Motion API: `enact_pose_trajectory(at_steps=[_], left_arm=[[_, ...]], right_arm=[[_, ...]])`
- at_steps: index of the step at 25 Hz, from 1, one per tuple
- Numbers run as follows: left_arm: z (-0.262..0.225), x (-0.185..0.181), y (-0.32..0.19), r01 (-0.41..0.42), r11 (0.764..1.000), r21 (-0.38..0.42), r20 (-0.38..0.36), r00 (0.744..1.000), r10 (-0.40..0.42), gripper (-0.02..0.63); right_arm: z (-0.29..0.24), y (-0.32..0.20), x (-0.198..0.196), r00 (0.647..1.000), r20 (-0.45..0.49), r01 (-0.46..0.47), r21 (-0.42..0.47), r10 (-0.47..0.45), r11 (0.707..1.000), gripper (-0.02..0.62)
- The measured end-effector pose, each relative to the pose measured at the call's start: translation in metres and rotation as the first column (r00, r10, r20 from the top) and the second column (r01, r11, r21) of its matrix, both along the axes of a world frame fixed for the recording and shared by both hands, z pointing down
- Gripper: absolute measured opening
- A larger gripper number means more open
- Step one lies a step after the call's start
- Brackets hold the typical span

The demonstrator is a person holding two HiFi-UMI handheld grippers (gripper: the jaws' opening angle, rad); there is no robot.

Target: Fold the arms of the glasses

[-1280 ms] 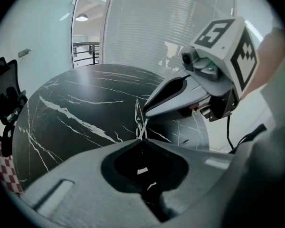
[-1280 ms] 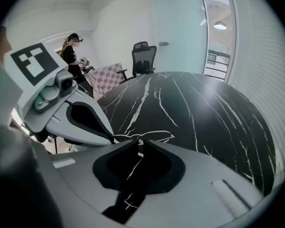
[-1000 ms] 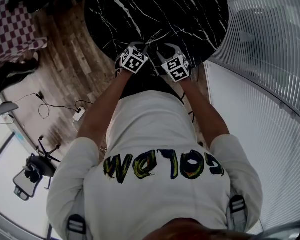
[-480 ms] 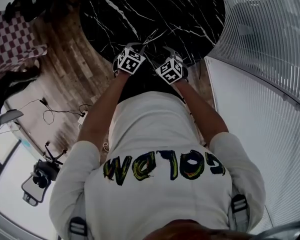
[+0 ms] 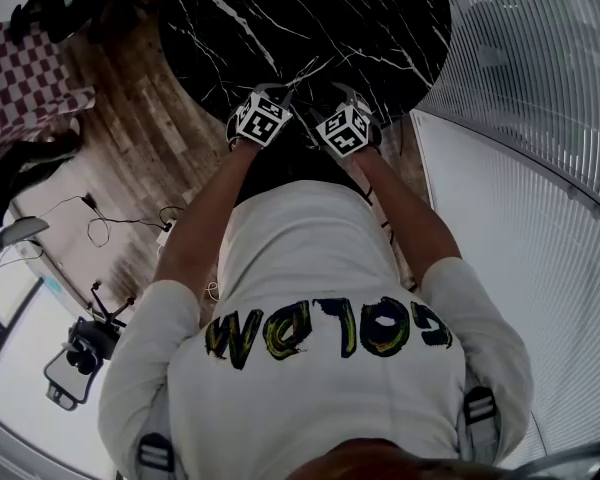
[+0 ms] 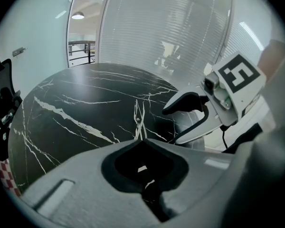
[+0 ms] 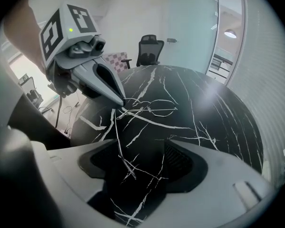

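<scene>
Moved: right gripper [image 7: 141,150] has dipped toward table [image 7: 218,113]; jaws just opened wide, arm [image 7: 118,144] between them.
Hold: left gripper [image 7: 119,100] clamped on glasses [image 7: 147,109], on table.
Tip: sweep arm inward gently, near hinge.

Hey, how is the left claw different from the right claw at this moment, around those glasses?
The left claw has its jaws together, pinching one end of the glasses. The right claw has its jaws wide apart, having just been opening, and grips nothing. The left claw touches the frame, while the right claw only straddles the loose glasses arm without closing on it. Both hang low over the black marble table, close together.
</scene>
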State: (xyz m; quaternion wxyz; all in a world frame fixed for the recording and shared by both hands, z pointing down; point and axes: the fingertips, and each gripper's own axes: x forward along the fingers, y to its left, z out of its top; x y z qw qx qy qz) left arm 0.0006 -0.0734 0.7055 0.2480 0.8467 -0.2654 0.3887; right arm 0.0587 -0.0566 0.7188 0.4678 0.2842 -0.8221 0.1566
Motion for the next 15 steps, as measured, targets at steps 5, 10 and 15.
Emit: enact_pose_trajectory(at_steps=[5,10,15], left_arm=[[0.001,0.003,0.006,-0.012,1.000,-0.004,-0.007,1.000,0.012,0.002],[-0.002,0.004,0.013,-0.022,1.000,-0.006,-0.016,1.000,0.022,0.002],[-0.004,0.006,0.018,-0.027,1.000,-0.007,-0.020,0.999,0.027,0.002]], right_arm=[[0.000,-0.012,0.005,1.000,-0.002,-0.020,0.004,0.020,1.000,0.296],[-0.002,-0.024,0.003,1.000,-0.004,-0.017,0.014,0.017,1.000,0.296],[-0.003,-0.033,0.001,1.000,-0.009,-0.002,0.025,0.003,1.000,0.296]])
